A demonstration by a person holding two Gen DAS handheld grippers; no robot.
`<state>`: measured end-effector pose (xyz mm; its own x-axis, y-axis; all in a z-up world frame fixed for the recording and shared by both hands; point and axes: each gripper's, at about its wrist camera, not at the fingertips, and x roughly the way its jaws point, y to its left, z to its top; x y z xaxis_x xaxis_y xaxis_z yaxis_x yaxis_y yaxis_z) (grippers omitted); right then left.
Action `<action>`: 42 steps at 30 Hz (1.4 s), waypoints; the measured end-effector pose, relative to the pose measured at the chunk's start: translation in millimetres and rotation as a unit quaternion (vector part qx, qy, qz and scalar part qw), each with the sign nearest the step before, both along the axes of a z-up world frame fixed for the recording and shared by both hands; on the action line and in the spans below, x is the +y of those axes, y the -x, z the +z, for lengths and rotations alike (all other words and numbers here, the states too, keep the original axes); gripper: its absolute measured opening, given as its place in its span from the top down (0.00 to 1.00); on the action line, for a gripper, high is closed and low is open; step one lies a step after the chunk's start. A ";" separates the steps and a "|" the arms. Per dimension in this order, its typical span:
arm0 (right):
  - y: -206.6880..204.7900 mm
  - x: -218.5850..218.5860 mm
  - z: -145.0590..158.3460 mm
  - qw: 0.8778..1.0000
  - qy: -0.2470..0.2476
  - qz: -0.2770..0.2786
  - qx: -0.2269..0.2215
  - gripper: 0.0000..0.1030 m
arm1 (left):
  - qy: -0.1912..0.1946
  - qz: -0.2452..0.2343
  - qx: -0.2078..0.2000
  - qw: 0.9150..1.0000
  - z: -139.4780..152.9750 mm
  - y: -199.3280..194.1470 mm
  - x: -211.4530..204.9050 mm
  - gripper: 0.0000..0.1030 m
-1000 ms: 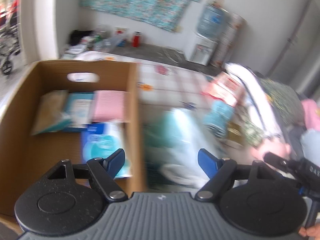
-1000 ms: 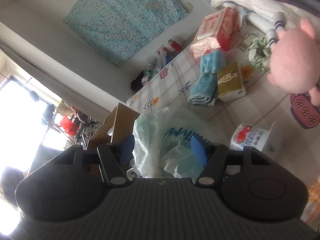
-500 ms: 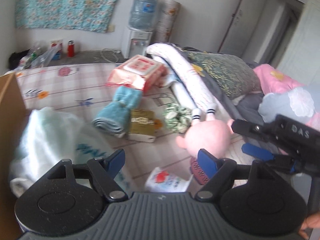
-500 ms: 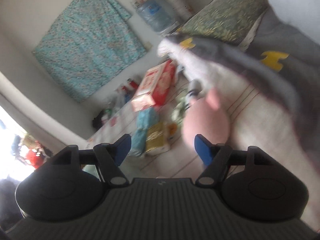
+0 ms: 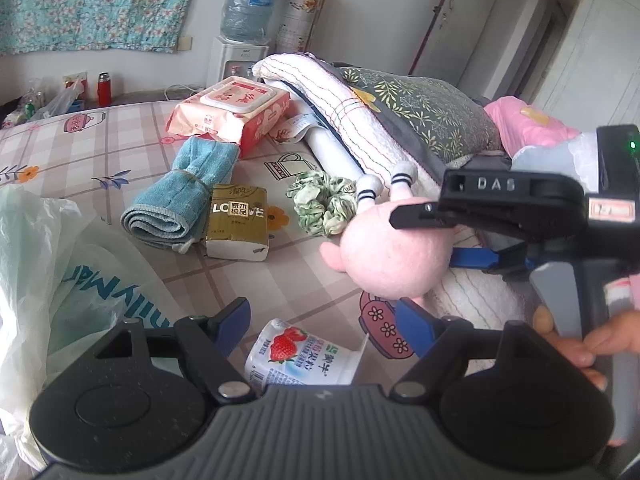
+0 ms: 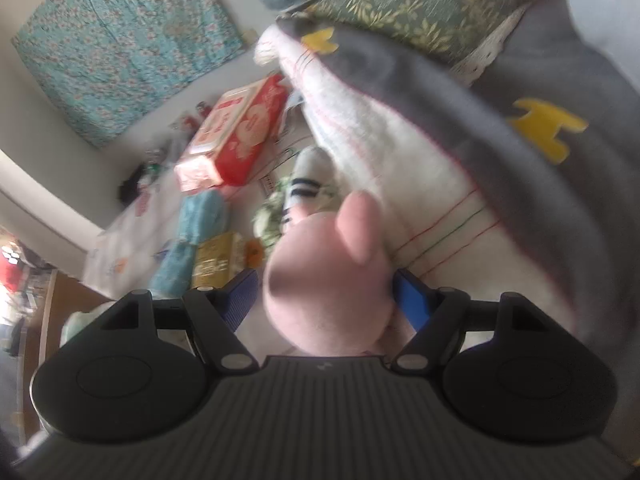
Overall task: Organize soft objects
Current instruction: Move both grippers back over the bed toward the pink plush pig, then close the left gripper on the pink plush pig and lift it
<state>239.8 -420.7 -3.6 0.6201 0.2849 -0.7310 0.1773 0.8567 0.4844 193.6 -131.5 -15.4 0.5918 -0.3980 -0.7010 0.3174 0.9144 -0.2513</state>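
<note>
A pink plush toy [image 5: 390, 256] with white striped legs lies on the checked bed sheet against a white blanket. My right gripper [image 6: 324, 296] is open with the plush [image 6: 324, 292] between its blue fingers; it shows from the side in the left wrist view [image 5: 436, 236]. My left gripper [image 5: 322, 320] is open and empty above a strawberry yogurt cup [image 5: 304, 354]. A rolled blue towel [image 5: 180, 194], a gold tissue pack [image 5: 238, 222], a green scrunchie [image 5: 324, 202] and a red wipes pack [image 5: 230, 114] lie farther back.
A pale green plastic bag [image 5: 60, 280] lies at the left. A white blanket [image 5: 344, 116], a grey cover and a leaf-patterned pillow [image 5: 420, 114] are piled at the right. A water dispenser [image 5: 244, 28] stands by the far wall. A cardboard box edge [image 6: 56, 304] shows at left.
My left gripper swung right, away from the cardboard box toward the bed items. My right gripper moved from the plastic bag to the pink plush and now straddles it.
</note>
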 end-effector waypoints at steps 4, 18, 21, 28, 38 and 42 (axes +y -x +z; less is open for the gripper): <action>-4.5 9.2 5.6 0.999 -0.045 0.028 -0.003 0.27 | 0.001 -0.016 -0.002 1.000 -2.4 -1.0 0.5 0.22; -37.1 55.1 11.3 0.993 -0.076 0.088 -0.009 0.27 | -0.031 -0.012 0.011 0.999 -12.1 -23.2 -4.7 0.36; -36.8 48.9 8.2 0.993 -0.085 0.085 -0.008 0.27 | -0.042 -0.009 0.024 0.999 -16.6 -33.7 -12.7 0.43; -36.8 37.9 2.8 0.992 -0.101 0.081 -0.007 0.27 | -0.055 -0.015 0.058 0.997 -32.3 -57.4 -30.4 0.54; -31.4 25.7 2.0 0.991 -0.119 0.063 -0.020 0.27 | -0.048 -0.002 0.034 0.998 -24.5 -58.1 -27.1 0.86; -29.1 8.9 -7.1 0.990 -0.136 0.022 -0.013 0.27 | -0.023 0.006 0.005 1.000 -5.8 -56.0 -19.0 0.87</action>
